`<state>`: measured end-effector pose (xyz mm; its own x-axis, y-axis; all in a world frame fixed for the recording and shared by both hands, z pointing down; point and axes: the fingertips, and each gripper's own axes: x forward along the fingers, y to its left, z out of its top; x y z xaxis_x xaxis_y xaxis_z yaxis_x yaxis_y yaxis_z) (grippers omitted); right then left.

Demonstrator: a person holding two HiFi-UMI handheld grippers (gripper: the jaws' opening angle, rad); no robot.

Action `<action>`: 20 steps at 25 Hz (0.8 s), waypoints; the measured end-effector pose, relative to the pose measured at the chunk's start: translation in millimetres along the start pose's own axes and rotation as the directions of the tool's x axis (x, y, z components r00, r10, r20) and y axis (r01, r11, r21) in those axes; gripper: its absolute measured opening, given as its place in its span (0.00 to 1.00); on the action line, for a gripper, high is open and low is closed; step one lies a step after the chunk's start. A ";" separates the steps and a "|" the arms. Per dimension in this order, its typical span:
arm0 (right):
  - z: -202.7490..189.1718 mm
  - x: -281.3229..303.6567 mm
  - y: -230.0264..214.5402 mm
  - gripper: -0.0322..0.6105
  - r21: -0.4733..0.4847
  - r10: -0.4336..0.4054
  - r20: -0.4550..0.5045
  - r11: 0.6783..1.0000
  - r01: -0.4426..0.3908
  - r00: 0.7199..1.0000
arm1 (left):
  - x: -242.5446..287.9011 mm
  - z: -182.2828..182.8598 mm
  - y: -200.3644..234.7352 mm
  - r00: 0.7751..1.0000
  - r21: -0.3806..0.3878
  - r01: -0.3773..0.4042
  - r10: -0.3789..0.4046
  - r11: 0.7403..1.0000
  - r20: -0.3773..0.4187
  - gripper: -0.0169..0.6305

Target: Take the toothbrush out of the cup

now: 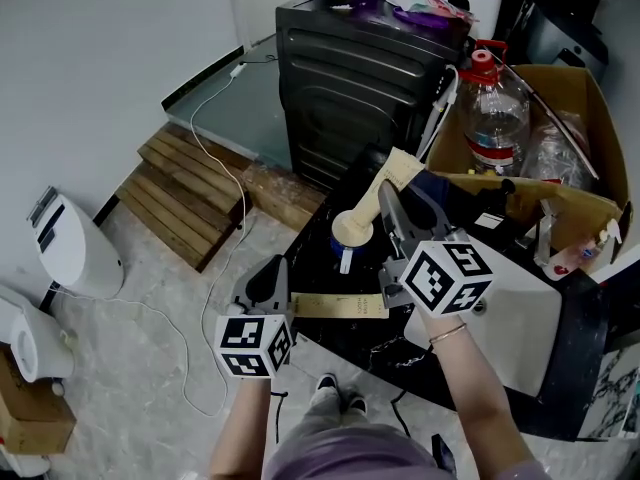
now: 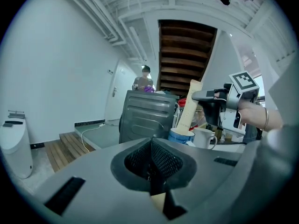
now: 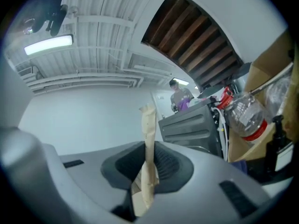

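Seen from the head view, looking steeply down, a person holds two grippers over a dark table (image 1: 325, 258). The right gripper (image 1: 386, 190) is clamped on a paper-wrapped toothbrush (image 1: 402, 171), which slants up from a pale cup (image 1: 349, 234). From this height the cup is only a round opening. The left gripper view, looking level across the table, shows more: the cup (image 2: 181, 136) has a blue rim, the toothbrush (image 2: 190, 107) has its lower end still inside, and a white mug (image 2: 204, 137) stands just beside the cup. It also shows the right gripper (image 2: 196, 96) gripping the wrapper near its top. The right gripper view shows the grip itself, with the toothbrush (image 3: 148, 125) upright between both pads and sticking out above them. The left gripper (image 1: 272, 268) hangs nearer the person, its jaws together, beside a pale flat strip (image 1: 340, 306) at the table edge. Behind stand a black cabinet (image 1: 350, 78), a red-capped bottle (image 1: 495, 118) and a cardboard box (image 1: 585, 108). Only the two gripper views show a person (image 2: 145, 80) behind the cabinet.
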<state>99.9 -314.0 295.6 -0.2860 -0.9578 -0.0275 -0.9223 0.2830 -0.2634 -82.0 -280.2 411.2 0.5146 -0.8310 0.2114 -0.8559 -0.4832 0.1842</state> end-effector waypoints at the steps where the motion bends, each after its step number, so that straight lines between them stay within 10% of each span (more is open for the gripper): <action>1: 6.9 -3.9 1.7 0.14 0.000 0.001 0.019 1.000 -0.001 1.000 | -2.1 1.5 -0.1 1.000 0.002 -0.004 0.004 1.000 0.005 0.03; 20: 85.7 -118.3 17.2 0.13 -0.014 0.008 0.224 1.000 -0.005 0.975 | -55.2 9.0 -9.2 0.992 0.013 -0.106 0.105 0.994 0.077 0.03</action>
<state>140.2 -200.0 211.7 -0.2279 -0.9424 -0.2447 -0.9244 0.2884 -0.2496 -102.9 -232.4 389.2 0.4166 -0.8957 0.1552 -0.9063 -0.3959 0.1478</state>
